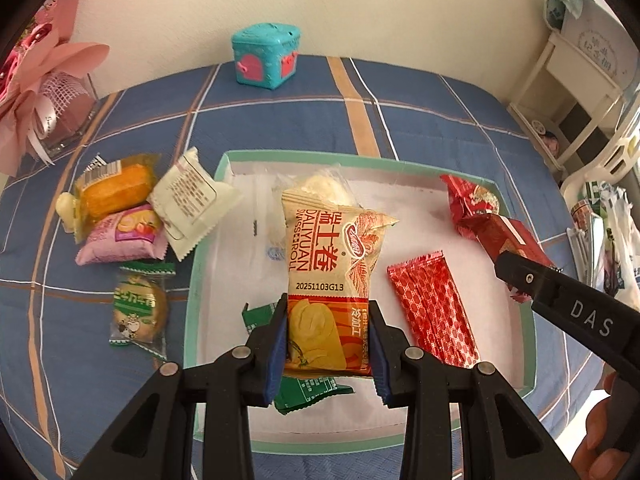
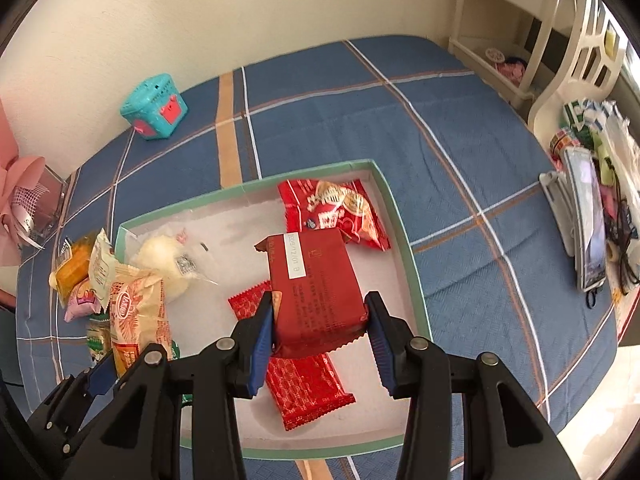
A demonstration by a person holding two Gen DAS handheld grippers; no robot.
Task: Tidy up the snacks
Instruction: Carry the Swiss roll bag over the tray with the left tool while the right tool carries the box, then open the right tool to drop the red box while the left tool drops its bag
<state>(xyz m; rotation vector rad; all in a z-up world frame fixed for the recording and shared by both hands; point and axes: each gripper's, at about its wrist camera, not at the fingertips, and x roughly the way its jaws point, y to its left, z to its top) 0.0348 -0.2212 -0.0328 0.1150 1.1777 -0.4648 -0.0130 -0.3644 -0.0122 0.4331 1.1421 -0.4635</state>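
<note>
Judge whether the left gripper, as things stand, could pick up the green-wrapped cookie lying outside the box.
Probably not yet: the left gripper is shut on the Swiss roll pack over the box. The cookie itself lies uncovered on the bedspread.

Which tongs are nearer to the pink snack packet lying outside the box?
Left. The left tongs, shut on the swiss roll packet, are at the box side nearest the pink snack packet. The right tongs, holding the dark red packet, are over the box's far side.

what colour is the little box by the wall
Teal with pink patches, the little box; clearest in the left wrist view.
</note>
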